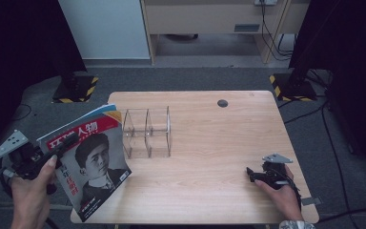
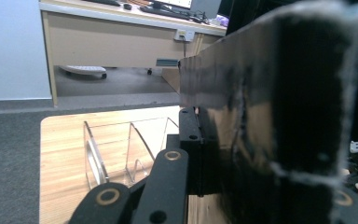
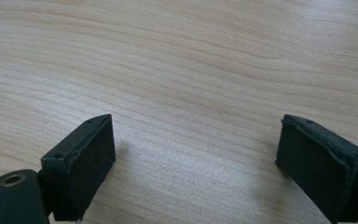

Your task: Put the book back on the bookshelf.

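Note:
A magazine [image 1: 93,157] with a red title band and a portrait on its cover hangs tilted over the table's front left corner. My left gripper [image 1: 66,142] is shut on its upper left edge, held by a hand at the lower left. In the left gripper view the magazine's dark back [image 2: 279,116] stands between the jaws of the left gripper [image 2: 242,140]. A clear acrylic rack [image 1: 147,132] [image 2: 121,149] with upright dividers stands just right of the magazine. My right gripper [image 1: 253,174] [image 3: 196,140] rests low over the table's front right, open, with bare wood between its jaws.
The light wooden table [image 1: 209,129] has a round cable hole [image 1: 223,103] near its far edge. Two stand bases with yellow-black tape [image 1: 74,90] [image 1: 290,88] sit on the grey carpet beyond the far corners. A desk [image 2: 121,42] stands farther back.

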Motion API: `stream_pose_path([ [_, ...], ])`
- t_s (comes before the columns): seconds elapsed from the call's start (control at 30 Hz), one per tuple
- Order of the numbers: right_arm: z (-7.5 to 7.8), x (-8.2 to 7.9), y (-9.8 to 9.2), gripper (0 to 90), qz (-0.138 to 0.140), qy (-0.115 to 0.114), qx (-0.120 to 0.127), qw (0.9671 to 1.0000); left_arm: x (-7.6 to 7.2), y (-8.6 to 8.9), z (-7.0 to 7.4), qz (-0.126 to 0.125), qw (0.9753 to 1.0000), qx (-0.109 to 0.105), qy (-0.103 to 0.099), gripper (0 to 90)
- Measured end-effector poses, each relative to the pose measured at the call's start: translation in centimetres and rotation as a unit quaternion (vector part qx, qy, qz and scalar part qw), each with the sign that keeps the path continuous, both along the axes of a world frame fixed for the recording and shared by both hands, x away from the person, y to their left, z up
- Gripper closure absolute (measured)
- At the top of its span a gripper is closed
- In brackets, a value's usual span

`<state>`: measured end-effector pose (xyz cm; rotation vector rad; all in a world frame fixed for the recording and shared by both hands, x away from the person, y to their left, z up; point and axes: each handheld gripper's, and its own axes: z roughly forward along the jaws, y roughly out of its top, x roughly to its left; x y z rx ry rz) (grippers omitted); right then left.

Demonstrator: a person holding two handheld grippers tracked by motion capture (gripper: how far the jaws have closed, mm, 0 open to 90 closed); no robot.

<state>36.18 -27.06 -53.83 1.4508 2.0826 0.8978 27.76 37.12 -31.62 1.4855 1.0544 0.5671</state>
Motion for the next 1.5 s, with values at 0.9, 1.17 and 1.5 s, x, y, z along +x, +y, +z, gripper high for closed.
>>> stream_pose_path([
  [0.9, 0.0, 0.0, 0.0, 11.6, 0.000, -0.001, 0.000, 1.0000, 3.5, 0.4, 0.6, 0.065, 0.9971, 0.032, -0.025, 86.6],
  [1.17, 0.0, 0.0, 0.0, 11.6, 0.001, 0.000, 0.000, 1.0000, 5.9, 0.1, 0.0, 0.076, 0.9962, 0.037, -0.022, 86.7],
  [1.5, 0.0, 0.0, 0.0, 11.5, 0.000, -0.001, 0.000, 1.0000, 8.8, -0.1, -1.0, 0.083, 0.9957, 0.030, -0.026, 86.6],
])
